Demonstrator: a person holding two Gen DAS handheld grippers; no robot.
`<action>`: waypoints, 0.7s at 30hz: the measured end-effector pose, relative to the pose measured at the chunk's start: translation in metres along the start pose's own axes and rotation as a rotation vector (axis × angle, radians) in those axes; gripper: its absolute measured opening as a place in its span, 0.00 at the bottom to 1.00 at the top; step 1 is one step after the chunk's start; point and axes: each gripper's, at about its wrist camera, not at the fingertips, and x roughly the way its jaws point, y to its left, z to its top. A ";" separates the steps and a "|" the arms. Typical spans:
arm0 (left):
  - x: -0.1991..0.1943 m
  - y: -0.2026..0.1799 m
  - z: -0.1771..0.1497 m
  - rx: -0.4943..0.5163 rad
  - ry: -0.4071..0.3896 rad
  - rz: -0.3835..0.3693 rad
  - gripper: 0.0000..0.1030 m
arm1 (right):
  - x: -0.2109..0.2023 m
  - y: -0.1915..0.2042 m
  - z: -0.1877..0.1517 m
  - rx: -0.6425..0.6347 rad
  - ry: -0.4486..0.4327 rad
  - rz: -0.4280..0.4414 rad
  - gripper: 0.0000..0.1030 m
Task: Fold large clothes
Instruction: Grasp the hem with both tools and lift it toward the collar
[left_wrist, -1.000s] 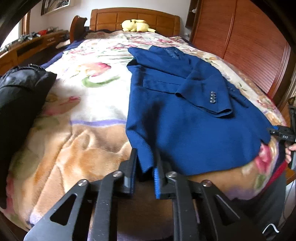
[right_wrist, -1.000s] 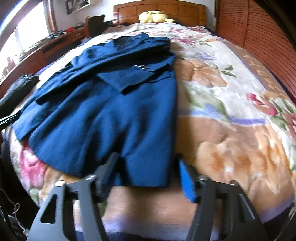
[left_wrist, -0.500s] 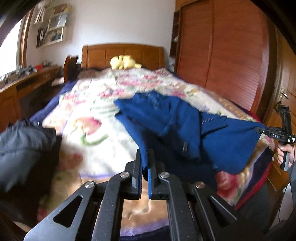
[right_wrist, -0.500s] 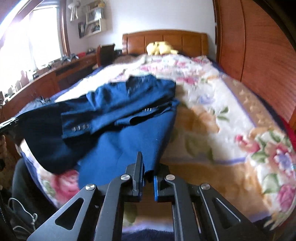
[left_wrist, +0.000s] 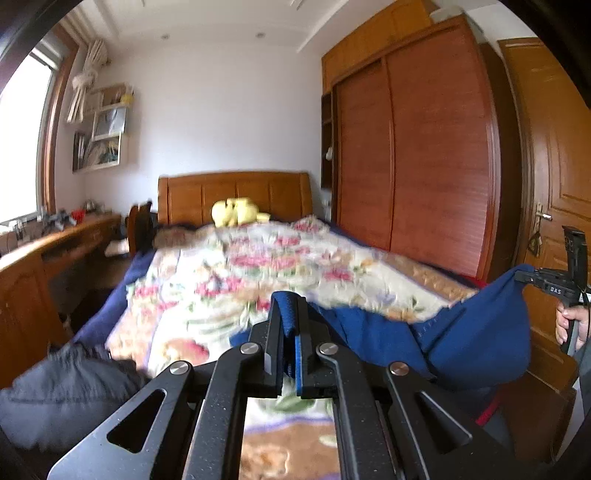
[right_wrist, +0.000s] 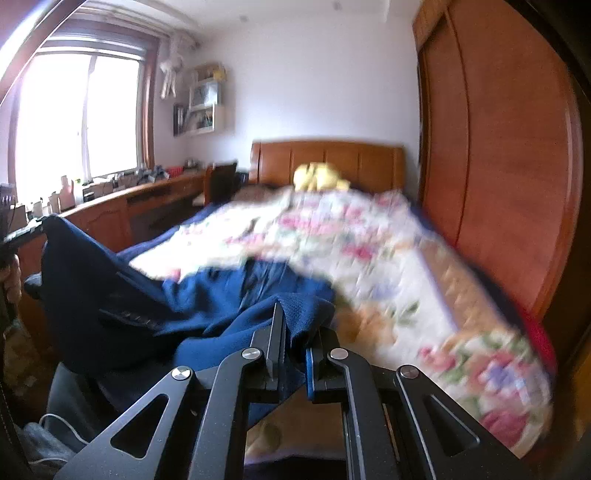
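Two pairs of tongs are clenched on the blue jacket (left_wrist: 472, 343): the left tongs (left_wrist: 290, 325) pinch one hem corner, the right tongs (right_wrist: 295, 332) the other. The jacket hangs between them above the bed's near edge. Beyond lies the floral blanket (left_wrist: 258, 266), then a yellow plush toy (left_wrist: 236, 212) by the headboard (left_wrist: 236, 192).

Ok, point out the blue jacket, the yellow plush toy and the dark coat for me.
blue jacket (right_wrist: 221, 299): right wrist view, on the bunched cloth ahead of the gripper.
yellow plush toy (left_wrist: 236, 212): left wrist view, on its body by the headboard.
dark coat (left_wrist: 62, 395): left wrist view, on its crumpled top.
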 end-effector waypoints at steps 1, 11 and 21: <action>-0.004 0.000 0.008 0.001 -0.019 -0.007 0.04 | -0.009 -0.001 0.004 -0.002 -0.014 -0.003 0.07; -0.030 -0.004 0.046 0.020 -0.127 -0.041 0.04 | -0.084 -0.016 0.030 -0.014 -0.150 -0.065 0.07; 0.087 0.033 0.004 -0.017 0.054 0.054 0.04 | 0.020 -0.013 0.016 -0.033 0.016 -0.098 0.07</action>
